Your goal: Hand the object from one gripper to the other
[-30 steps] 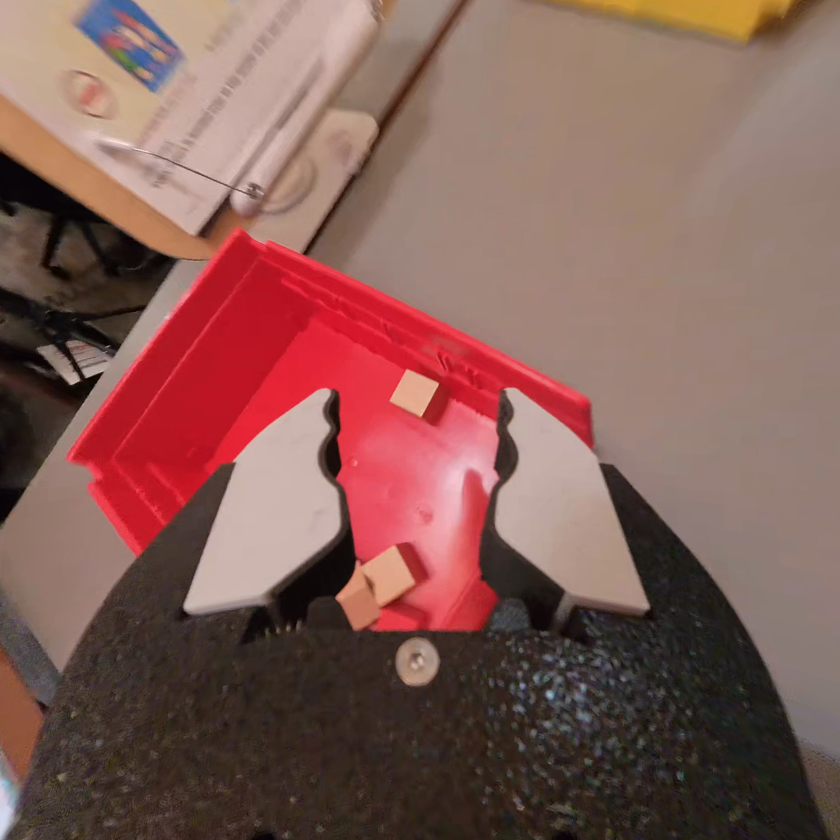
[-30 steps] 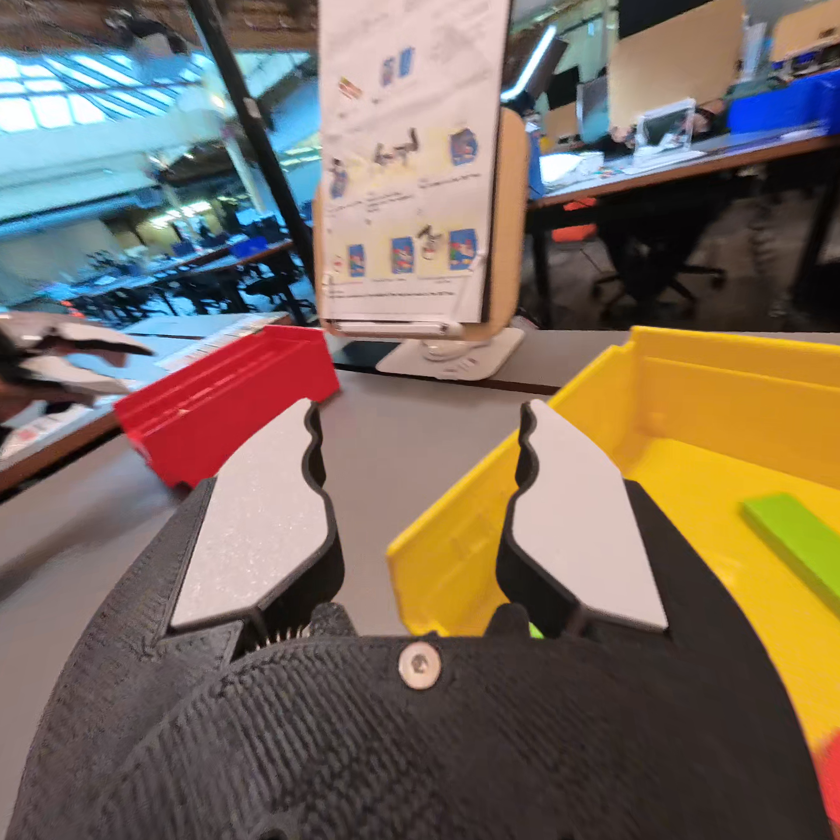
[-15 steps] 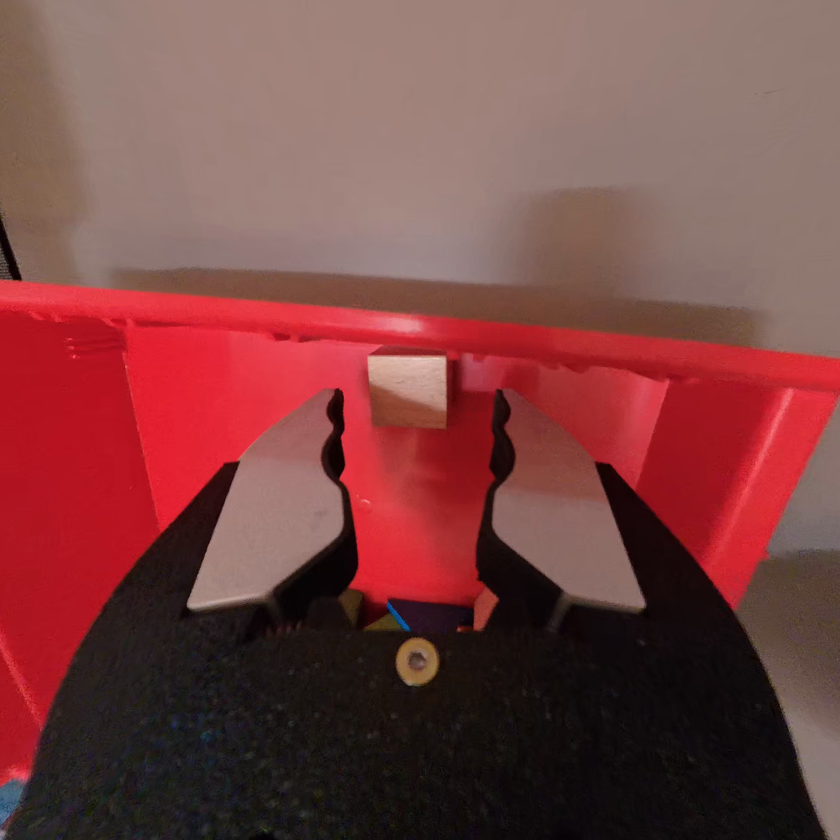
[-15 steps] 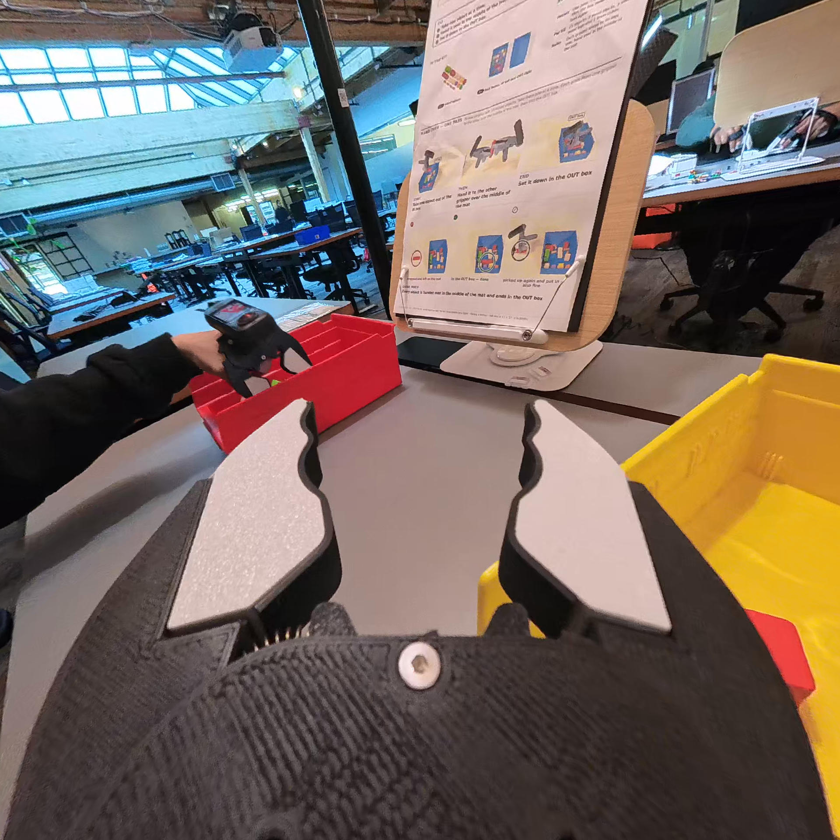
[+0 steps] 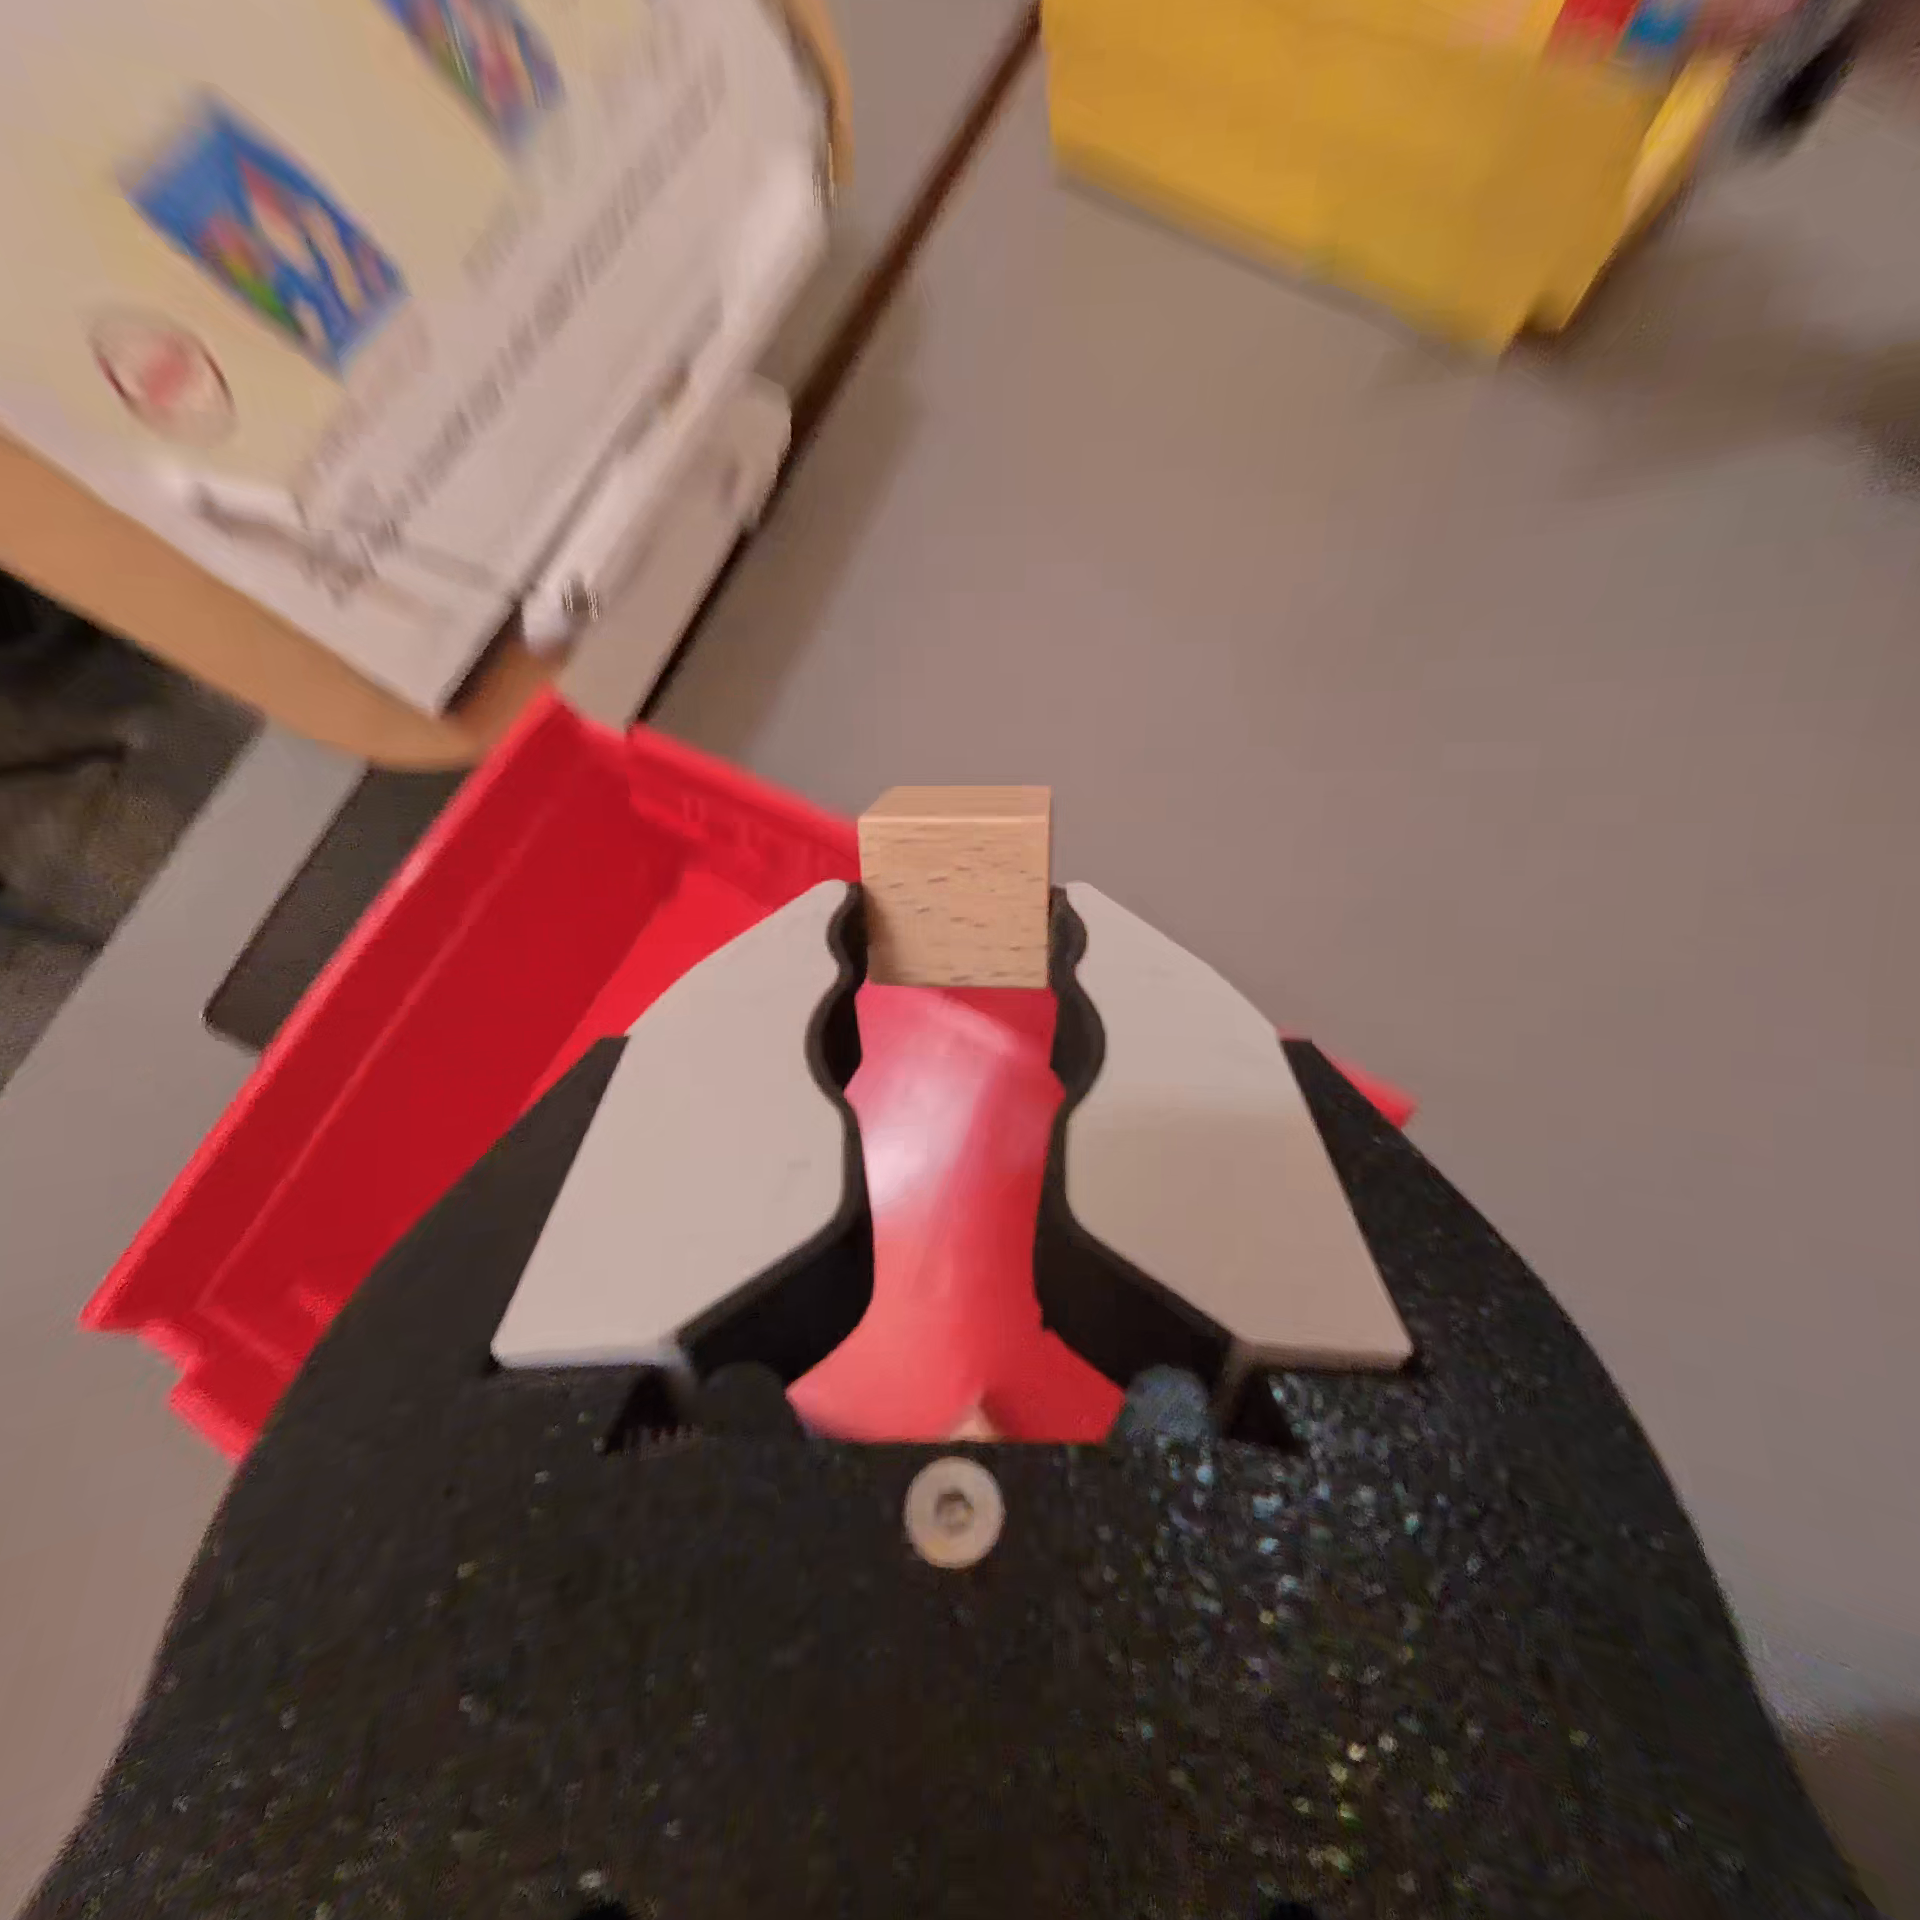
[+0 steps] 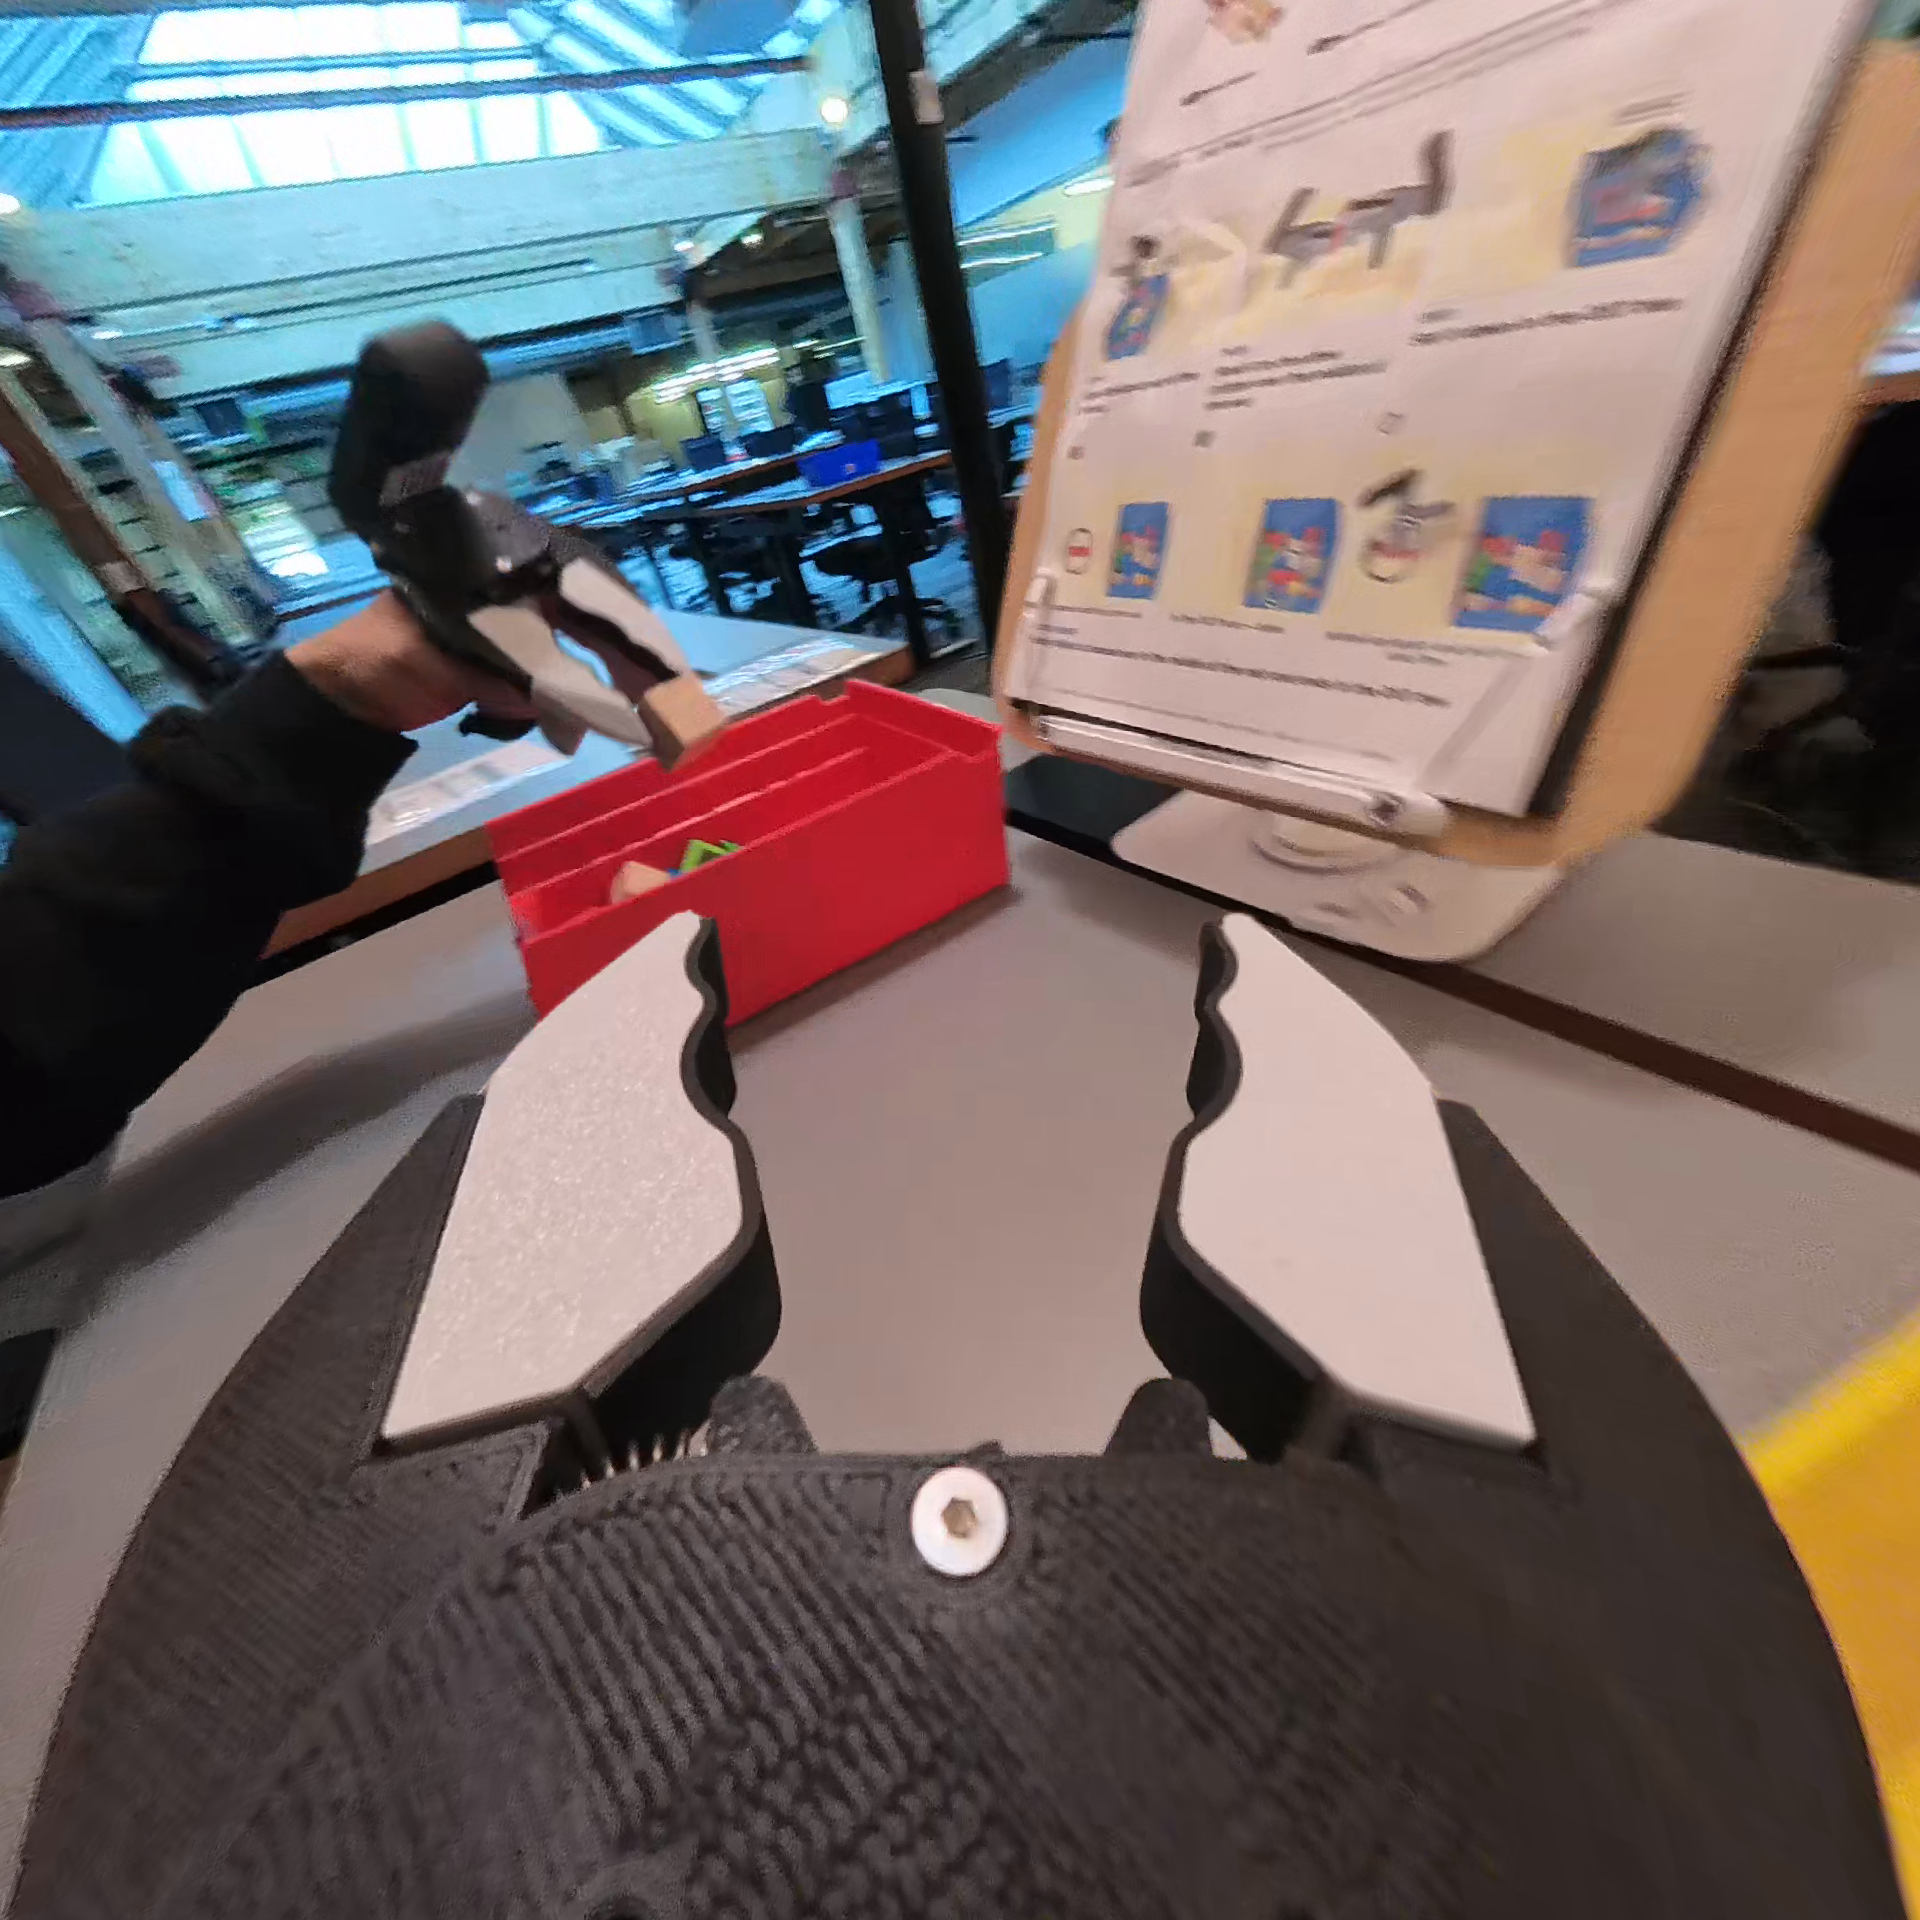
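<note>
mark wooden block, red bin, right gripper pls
wooden block (image 5: 954,899), left wrist view, its front face, clamped in the left gripper (image 5: 954,935)
red bin (image 6: 862,831), right wrist view, its near side wall
right gripper (image 6: 956,987), right wrist view, midway between its open fingertips

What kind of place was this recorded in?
Probably a large open-plan office or lab: rows of desks with chairs recede under skylights, and an instruction sheet on a stand faces the grey table.

Grey table | red bin left | yellow bin right | white document-stand base behind.
</note>
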